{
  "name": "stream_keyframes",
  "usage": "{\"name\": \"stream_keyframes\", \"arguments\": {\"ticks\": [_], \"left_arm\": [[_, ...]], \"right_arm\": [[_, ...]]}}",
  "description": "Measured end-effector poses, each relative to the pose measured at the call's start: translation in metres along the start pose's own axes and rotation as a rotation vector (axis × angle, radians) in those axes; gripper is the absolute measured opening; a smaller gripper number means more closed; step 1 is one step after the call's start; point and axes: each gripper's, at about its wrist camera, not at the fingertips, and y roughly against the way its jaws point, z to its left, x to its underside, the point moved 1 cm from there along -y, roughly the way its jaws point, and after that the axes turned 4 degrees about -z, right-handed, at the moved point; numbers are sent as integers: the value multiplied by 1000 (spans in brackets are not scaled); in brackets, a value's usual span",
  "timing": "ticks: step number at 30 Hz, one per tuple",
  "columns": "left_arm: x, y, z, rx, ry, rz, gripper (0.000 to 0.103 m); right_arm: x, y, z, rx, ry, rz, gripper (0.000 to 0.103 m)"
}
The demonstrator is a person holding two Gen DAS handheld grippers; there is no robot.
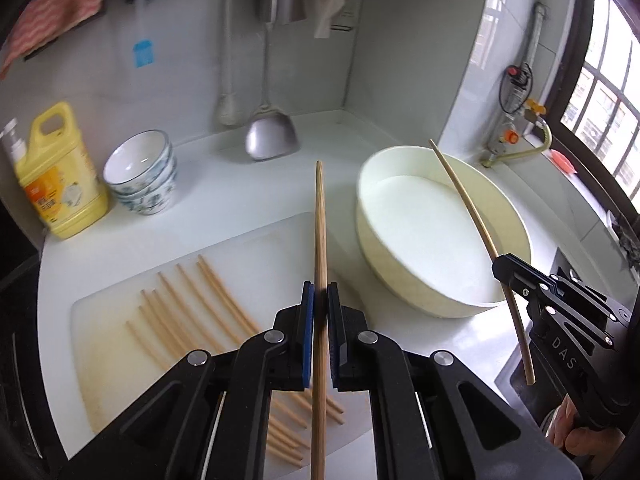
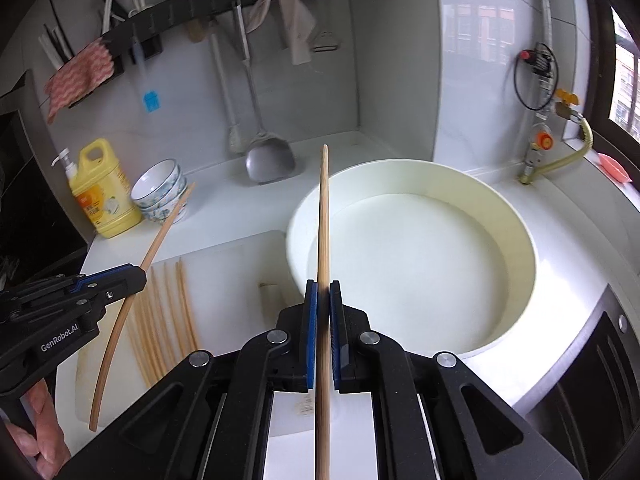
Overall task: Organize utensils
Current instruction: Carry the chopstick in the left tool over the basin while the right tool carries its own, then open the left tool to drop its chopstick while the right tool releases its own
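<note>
My left gripper (image 1: 320, 292) is shut on a wooden chopstick (image 1: 320, 216) that points forward above the white cutting board (image 1: 256, 248). My right gripper (image 2: 323, 288) is shut on another wooden chopstick (image 2: 323, 208), held over the near rim of the big white basin (image 2: 516, 216). Several more chopsticks (image 1: 200, 304) lie loose on the cutting board; they also show in the right wrist view (image 2: 168, 312). Each gripper appears in the other's view: the right gripper (image 1: 505, 267) by the basin (image 1: 376, 168), the left gripper (image 2: 140, 276) over the board.
A stack of patterned bowls (image 1: 142, 172) and a yellow detergent jug (image 1: 60, 176) stand at the back left. A metal spatula (image 1: 272, 136), cloths and utensils hang on the wall. A gas valve and hose (image 1: 516, 128) sit by the window. A stove edge (image 2: 592, 364) is at right.
</note>
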Motion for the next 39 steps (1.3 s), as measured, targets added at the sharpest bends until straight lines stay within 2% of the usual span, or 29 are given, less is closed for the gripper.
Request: {"name": "stream_keyframes", "arguments": {"ticks": [4,9,14,24,36,38,39], "left_arm": [[-20,-24,-40,74,-60,15,7],[-51,-60,-81,113,-108,39,7],[-72,-101,-108,118,-147,62,7],[-77,-172,-121,103,-193,178,7],[-73,-199,-125,96,-171,232,8],[-74,-201,-124,82,-163,237,10],[-74,-200,-122,80,-157,239,18]], "right_arm": [[-13,-6,-40,28,-62,-14,6],[-30,-33,-81,28,-123,-6,6],[-37,-68,-107,18,-168,36,6],[-25,-114,-128,15,-240,142,6],[-23,-128,-135,37,-241,176,6],[-25,-126,-137,48,-239,167,6],[-26,-124,-137,51,-239,160,6]]}}
